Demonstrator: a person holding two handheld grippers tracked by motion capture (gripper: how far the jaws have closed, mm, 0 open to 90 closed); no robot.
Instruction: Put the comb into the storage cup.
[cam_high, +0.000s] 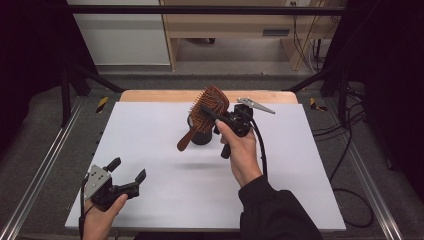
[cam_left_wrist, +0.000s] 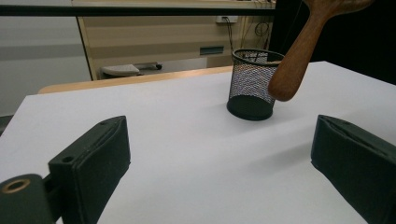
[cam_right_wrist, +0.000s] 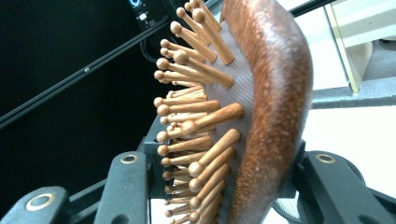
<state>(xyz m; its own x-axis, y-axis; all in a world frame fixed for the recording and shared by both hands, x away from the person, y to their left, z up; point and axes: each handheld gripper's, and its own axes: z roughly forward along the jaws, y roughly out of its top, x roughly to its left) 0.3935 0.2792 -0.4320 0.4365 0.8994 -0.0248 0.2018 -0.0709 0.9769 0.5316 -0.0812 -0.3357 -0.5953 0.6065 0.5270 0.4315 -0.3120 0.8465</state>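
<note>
Wooden hairbrush hung in the air over the far middle of the white table, head up and tilted, handle slanting down toward my left, its rounded end level with the rim of the black mesh cup on the near side. Handle tip looked just outside the cup rather than in it; from the left gripper view the handle crossed in front of the cup's right edge, no contact that I could make out. My right gripper had the brush by its head, jaws closed across it, one on the bristle side and one on the smooth back; in the right gripper view the bristle pegs fanned out to the left between my jaws. My right hand sat just behind and to the right of the cup. My left gripper rested low at the near left of the table, jaws spread wide, nothing in them, well apart from the cup. Bare table between it and the cup. Past the far edge: a pale wooden cabinet, cables on grey floor.
</note>
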